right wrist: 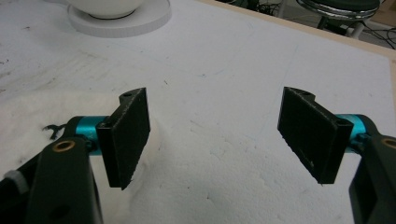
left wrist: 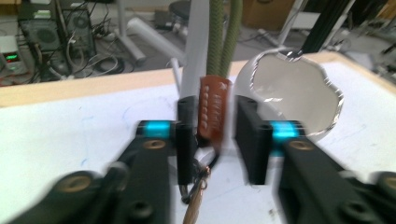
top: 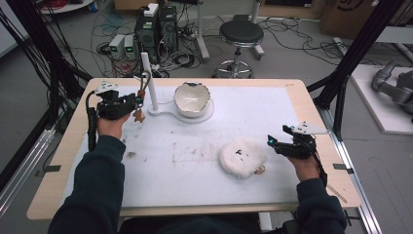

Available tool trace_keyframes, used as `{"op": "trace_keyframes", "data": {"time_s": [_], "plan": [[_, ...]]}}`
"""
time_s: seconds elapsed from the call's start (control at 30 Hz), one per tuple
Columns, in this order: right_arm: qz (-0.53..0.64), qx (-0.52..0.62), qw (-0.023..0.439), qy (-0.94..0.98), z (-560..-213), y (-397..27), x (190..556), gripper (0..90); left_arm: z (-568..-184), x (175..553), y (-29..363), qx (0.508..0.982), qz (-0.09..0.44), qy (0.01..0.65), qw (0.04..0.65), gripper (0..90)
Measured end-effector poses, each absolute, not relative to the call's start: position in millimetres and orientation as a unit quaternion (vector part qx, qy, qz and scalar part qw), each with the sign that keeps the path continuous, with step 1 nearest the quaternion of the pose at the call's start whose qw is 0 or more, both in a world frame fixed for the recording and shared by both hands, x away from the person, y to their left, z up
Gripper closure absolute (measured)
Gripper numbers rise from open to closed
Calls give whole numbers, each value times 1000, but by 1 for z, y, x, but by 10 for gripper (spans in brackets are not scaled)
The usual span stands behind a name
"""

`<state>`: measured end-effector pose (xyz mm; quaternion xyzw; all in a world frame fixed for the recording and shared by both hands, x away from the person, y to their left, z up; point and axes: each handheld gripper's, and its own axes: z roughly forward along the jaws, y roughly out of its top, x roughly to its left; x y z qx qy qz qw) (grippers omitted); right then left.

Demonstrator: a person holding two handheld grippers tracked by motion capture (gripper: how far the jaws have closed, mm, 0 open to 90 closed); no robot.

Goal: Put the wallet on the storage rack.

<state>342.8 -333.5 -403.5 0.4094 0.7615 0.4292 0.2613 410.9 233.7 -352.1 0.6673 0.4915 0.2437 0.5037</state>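
A green cord loop (top: 144, 80) hangs on a white post (top: 149, 78), and a brown leather tag (left wrist: 214, 107) dangles from it with metal rings below. My left gripper (left wrist: 212, 121) stands open around the tag, its pads a little apart from it; from above, this gripper (top: 138, 101) sits just left of the post. The post's base (top: 204, 117) also carries a white bowl (top: 192, 97) with a jagged rim. My right gripper (top: 273, 141) is open and empty at the right edge of a fluffy white pad (top: 242, 157). Its jaws (right wrist: 215, 126) stand wide over the mat.
A white mat (top: 195, 161) covers the wooden table. Small dark bits (top: 238, 152) lie on the fluffy pad, and a small ring (top: 260, 170) lies at its near edge. Brown specks (top: 130, 154) mark the mat. A stool (top: 239, 34) and computer boxes (top: 156, 29) stand beyond the far edge.
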Motion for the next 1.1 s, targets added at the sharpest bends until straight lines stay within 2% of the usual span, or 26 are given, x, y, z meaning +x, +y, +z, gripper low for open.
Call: {"op": "trace_keyframes", "data": {"time_s": [0.03,0.07,0.1,0.13,0.3,0.33,0.4,0.47,0.77,1.1], "plan": [[429,409,261,762,-403,-333,343,257,-354,409,235,667,247,491,503,556],[429,409,261,762,-403,-334,342,256,-357,407,235,664,250,491,506,462],[429,409,261,762,-403,-334,342,256,-359,404,237,663,250,489,509,462],[429,412,261,760,-403,-334,342,256,-362,401,237,662,246,487,514,400],[429,412,260,761,-403,-333,343,256,-375,382,235,668,255,455,530,311],[428,409,260,763,-403,-332,343,257,-381,375,232,673,252,438,541,296],[428,410,260,763,-403,-332,343,256,-385,372,231,674,248,432,545,207],[430,407,259,763,-403,-331,343,256,-394,363,226,685,233,408,556,186],[432,402,250,767,-404,-326,344,254,-396,351,217,688,244,387,564,192],[432,403,233,773,-406,-323,345,219,-400,352,215,691,239,392,558,223]]}}
